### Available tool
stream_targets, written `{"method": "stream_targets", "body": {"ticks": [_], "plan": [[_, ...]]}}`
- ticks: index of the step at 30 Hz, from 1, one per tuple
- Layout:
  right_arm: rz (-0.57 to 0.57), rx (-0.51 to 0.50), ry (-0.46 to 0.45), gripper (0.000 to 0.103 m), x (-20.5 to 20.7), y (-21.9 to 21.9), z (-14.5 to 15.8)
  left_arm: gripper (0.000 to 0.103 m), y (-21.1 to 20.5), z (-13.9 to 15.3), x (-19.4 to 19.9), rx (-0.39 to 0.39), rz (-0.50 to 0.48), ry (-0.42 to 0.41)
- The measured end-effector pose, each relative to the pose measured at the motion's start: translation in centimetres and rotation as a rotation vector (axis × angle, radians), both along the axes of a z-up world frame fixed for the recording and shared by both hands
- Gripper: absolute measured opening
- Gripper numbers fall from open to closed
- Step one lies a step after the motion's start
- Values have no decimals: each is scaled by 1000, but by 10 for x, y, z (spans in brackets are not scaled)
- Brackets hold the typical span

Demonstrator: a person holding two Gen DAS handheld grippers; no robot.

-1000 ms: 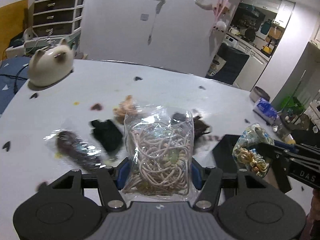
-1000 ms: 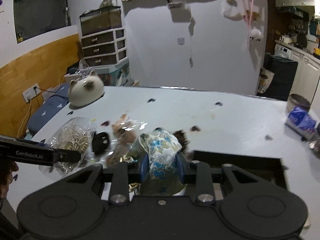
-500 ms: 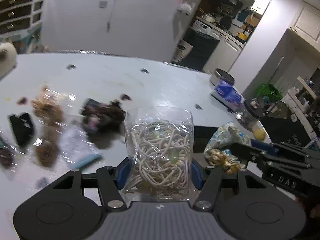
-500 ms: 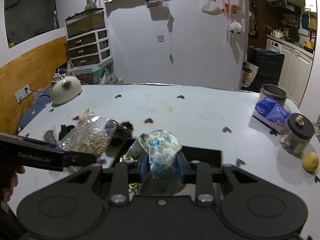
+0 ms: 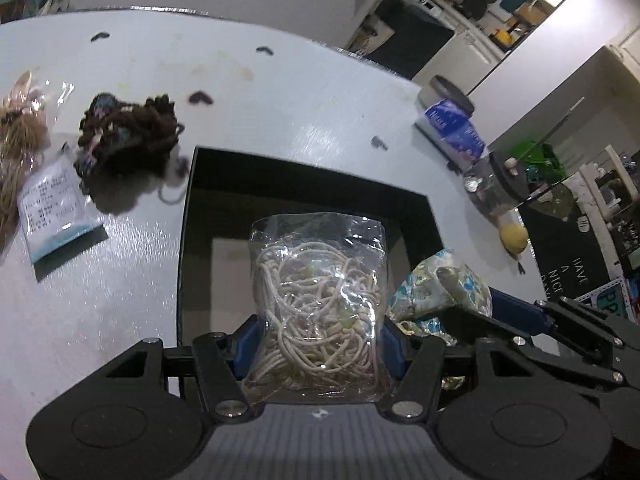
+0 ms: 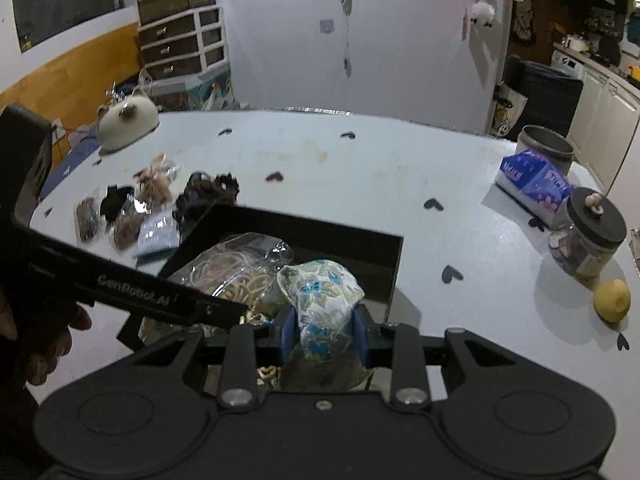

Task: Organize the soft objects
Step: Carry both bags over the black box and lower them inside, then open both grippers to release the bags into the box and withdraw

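My left gripper (image 5: 316, 344) is shut on a clear bag of beige cords (image 5: 318, 300) and holds it over the black tray (image 5: 308, 184). The bag also shows in the right wrist view (image 6: 236, 268) above the tray (image 6: 304, 232). My right gripper (image 6: 324, 336) is shut on a blue-and-gold floral pouch (image 6: 324, 292), held over the tray's near right part. The pouch shows in the left wrist view (image 5: 440, 292) beside the cord bag.
Left of the tray lie a dark brown yarn bundle (image 5: 128, 136), a labelled packet (image 5: 52, 208) and several small bags (image 6: 124, 212). On the right stand a tissue pack (image 6: 532, 184), a lidded jar (image 6: 588, 240) and a lemon (image 6: 612, 300). A cat-shaped figure (image 6: 128, 124) sits far left.
Both grippers have moved right with their loads, from above the pile of bags to above the black tray. Both stay shut.
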State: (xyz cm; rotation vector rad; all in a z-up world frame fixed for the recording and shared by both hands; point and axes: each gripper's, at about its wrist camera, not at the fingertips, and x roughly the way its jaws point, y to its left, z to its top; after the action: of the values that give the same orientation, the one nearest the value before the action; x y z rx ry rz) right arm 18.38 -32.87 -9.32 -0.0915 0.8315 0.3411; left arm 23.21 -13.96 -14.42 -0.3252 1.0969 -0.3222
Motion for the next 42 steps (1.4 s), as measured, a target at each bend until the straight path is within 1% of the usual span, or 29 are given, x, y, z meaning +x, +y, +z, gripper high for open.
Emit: {"method": "stream_targets", "body": {"ticks": [3,4,6,7,8,9,11,12,13,14,16,20,23,25,28,31,32,34,36,38,39,40,41,42], "plan": [[33,-6,16,32,3,1,-6,62,-4,-5,2,24,1,29],[44,-12,27,32,5,2,-8,64,-5,-6,2,38,-3,30],[64,-35,44,32,7,5,-14,71,-9,-6,2,68,-13,35],[73,-42,60,32,8,6,-17,81,-9,-5,2,73,-16,36],[82,-47,75,32,8,7,-20,86,-9,-4,1,78,-18,38],[89,-53,88,33,8,8,-24,86,-9,-4,1,79,-19,38],[95,-62,101,40,6,9,-28,86,-9,-1,-2,74,-26,27],[94,-67,100,42,5,9,-28,85,-10,1,-3,80,-33,22],[94,-73,97,47,4,10,-28,84,-10,3,-4,87,-39,13],[92,-76,88,50,3,9,-27,81,-11,5,-5,90,-44,2],[89,-73,70,51,1,8,-23,75,-12,9,-7,97,-53,-17],[74,-59,45,52,-1,3,-17,64,-13,19,-12,118,-60,-65],[63,-47,36,47,3,1,-15,60,-12,24,-15,124,-56,-84],[69,-41,41,46,12,3,-16,58,-11,25,-17,123,-54,-91],[71,-24,42,45,30,9,-21,53,-11,26,-16,120,-64,-98],[95,-38,94,42,46,18,-36,53,-12,22,-13,125,-78,-95],[108,-53,123,38,48,19,-42,52,-13,20,-11,128,-83,-94],[156,-79,186,34,45,23,-51,52,-15,17,-7,138,-94,-98],[206,-99,192,34,34,26,-53,52,-18,14,-2,146,-105,-100],[229,-108,197,34,25,27,-54,51,-23,11,3,155,-119,-100],[229,-103,201,33,23,26,-54,51,-26,8,6,164,-130,-101],[229,-97,206,32,22,26,-54,48,-30,6,9,178,-141,-97],[227,-96,205,32,21,25,-54,46,-35,1,12,211,-154,-86],[224,-93,205,32,21,24,-54,47,-40,-3,14,261,-170,-78]]}}
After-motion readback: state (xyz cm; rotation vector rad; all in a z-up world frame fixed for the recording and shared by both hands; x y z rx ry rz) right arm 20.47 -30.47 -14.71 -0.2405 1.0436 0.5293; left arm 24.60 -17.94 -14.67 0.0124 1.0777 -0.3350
